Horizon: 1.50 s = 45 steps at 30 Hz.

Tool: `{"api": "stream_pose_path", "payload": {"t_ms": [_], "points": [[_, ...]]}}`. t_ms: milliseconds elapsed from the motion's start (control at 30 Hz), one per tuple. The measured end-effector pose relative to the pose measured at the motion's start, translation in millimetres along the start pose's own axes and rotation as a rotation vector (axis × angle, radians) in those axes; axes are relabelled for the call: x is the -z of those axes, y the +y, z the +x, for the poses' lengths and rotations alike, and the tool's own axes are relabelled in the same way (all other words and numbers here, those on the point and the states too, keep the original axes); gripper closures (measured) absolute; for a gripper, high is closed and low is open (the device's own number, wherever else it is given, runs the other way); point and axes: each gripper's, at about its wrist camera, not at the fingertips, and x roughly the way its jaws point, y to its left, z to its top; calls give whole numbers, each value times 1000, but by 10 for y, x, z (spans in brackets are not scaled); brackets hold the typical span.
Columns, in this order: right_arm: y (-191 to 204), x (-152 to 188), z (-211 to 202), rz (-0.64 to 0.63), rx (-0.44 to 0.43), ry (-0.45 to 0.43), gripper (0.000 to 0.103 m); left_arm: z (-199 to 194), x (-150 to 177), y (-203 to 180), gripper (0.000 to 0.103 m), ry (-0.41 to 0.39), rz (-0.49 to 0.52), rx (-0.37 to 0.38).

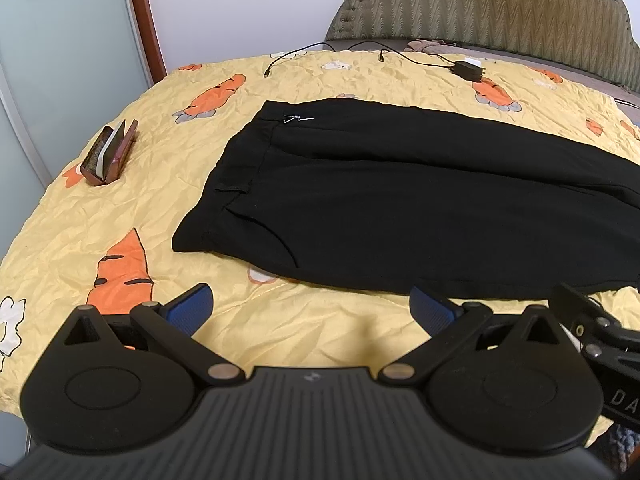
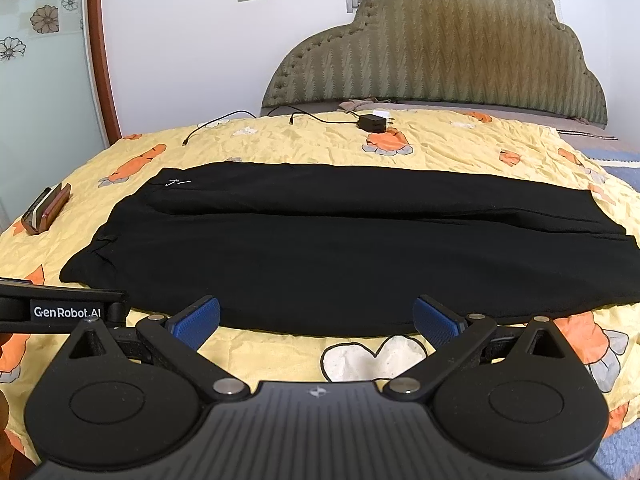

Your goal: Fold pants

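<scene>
Pants of soft black fabric lie flat along the yellow carrot-print quilt, waistband to the left and legs running right, and they appear already folded lengthwise, one leg lying on the other. Nearest the pants' near edge, both tools hover just short of the cloth: the left gripper has its blue pads spread wide and empty, and the right gripper is likewise wide apart with nothing between its pads. The fabric looks light and limp, so it will likely sag and drape when lifted and may slide on the smooth quilt; a sound hold would be the waistband corner and the hem end, pinching through both layers. To the left of the pants sits a brown open case; beyond their far edge lie a black charger with cable and then the padded olive headboard.
</scene>
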Motion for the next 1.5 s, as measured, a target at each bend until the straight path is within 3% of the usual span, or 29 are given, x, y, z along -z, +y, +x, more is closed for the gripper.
{"api": "stream_pose_path", "payload": {"t_ms": [400, 700, 900, 1133, 1333, 1500], "points": [[10, -40, -37, -66, -60, -67, 0, 34, -46, 8, 0, -10, 18, -3], [-48, -493, 198, -161, -176, -167, 0, 307, -482, 351, 0, -28, 21, -3], [-66, -890, 755, -264, -195, -154, 0, 719, -934, 630, 0, -29, 12, 4], [-153, -1388, 1693, -393, -276, -48, 0, 1398, -1528, 788, 0, 3, 50, 46], [-264, -1680, 2329, -382, -331, -3, 0, 2111, -1994, 931, 0, 70, 43, 109], [-254, -1789, 2762, -406, -323, 42, 0, 2631, -2255, 959, 0, 98, 20, 97]]}}
